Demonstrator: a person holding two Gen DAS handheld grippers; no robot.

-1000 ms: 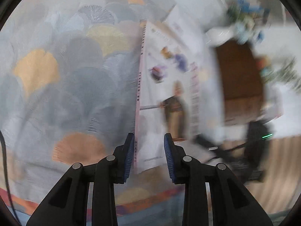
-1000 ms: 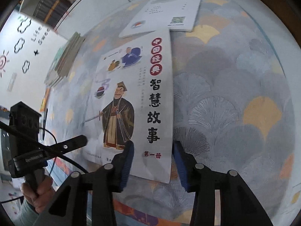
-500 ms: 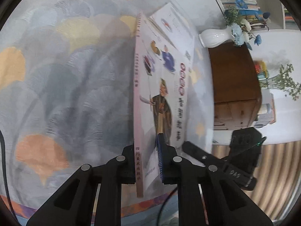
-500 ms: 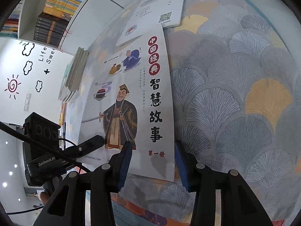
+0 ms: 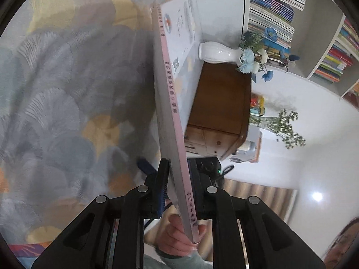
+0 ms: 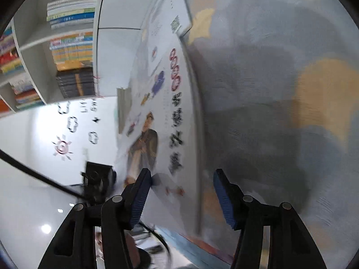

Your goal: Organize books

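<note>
While the left gripper point(image 5: 178, 192) is clamped on the lower end of the pink-spined storybook point(image 5: 172, 121), that book stands on edge between its pads, spine toward the left wrist camera, long axis running straight forward along the fingers and away. Item: right gripper point(image 6: 181, 198), jaws apart and just been opening, nothing pressed between the pads; the same storybook's illustrated cover point(image 6: 154, 134) lies forward and left of it, near corner just beside the left pad, free long edge running ahead between the fingers. Item: a hand point(image 5: 179, 239), below and behind the left jaws, under the book's near corner. Item: patterned bedspread point(image 5: 67, 112), grey with yellow fan shapes, to the left of the held book and below it. Item: second book, white-covered with a printed code point(image 5: 179, 38), flat on the bedspread beyond the far end of the held book. Item: wooden nightstand point(image 5: 222, 103), forward and right, bearing a white vase of blue flowers point(image 5: 217, 52). Item: bookshelves point(image 5: 276, 11), farthest, upper right. Judgement: the left gripper alone carries the book; the right is the free one, nearest its unsupported edge.
</note>
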